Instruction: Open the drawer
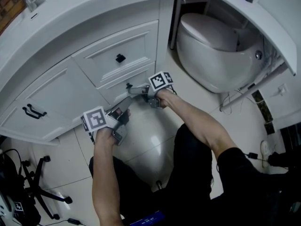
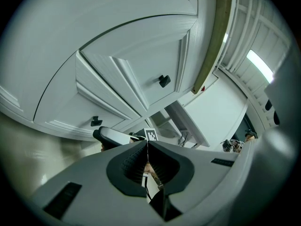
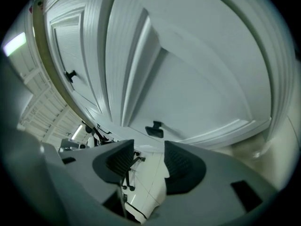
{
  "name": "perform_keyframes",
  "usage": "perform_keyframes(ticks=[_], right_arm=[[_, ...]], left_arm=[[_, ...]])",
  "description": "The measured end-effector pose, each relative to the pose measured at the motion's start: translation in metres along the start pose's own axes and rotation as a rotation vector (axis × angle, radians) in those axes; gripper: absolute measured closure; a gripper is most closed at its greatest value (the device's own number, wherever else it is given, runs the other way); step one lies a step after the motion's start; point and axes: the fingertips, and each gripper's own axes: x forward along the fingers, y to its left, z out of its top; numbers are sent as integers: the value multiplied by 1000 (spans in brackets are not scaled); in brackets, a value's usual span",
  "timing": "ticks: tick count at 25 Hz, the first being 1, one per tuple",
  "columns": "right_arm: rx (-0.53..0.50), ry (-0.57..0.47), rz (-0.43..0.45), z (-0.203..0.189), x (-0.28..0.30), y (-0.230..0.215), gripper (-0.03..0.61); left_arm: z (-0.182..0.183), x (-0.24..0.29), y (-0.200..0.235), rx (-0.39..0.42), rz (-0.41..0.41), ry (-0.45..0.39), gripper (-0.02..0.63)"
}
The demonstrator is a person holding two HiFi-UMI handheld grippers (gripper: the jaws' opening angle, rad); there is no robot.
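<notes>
The white vanity (image 1: 70,13) has two drawers stacked at its right end. Black knobs mark the upper drawer (image 1: 120,58) and the lower drawer (image 1: 128,85). My right gripper (image 1: 132,89) points at the lower knob (image 3: 154,128). Its jaws are open in the right gripper view (image 3: 148,149), and the knob sits just beyond the tips, with nothing between the pads. My left gripper (image 1: 123,103) hangs lower left, near the floor, jaws shut and empty (image 2: 146,144). Both knobs (image 2: 163,81) (image 2: 96,122) show in its view. Both drawer fronts look flush.
A white toilet (image 1: 214,46) stands close on the right of the vanity. A cabinet door with a black bar handle (image 1: 34,111) lies left of the drawers. A black chair base (image 1: 44,185) sits on the tiled floor at lower left. The person's legs fill the lower middle.
</notes>
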Motion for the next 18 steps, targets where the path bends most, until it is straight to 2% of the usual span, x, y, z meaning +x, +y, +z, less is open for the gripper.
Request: perform_keyframes(ticks=[18], right_arm=[[20, -31, -56, 10, 21, -14, 310]], left_arm=[[0, 7, -1, 17, -5, 18, 623]])
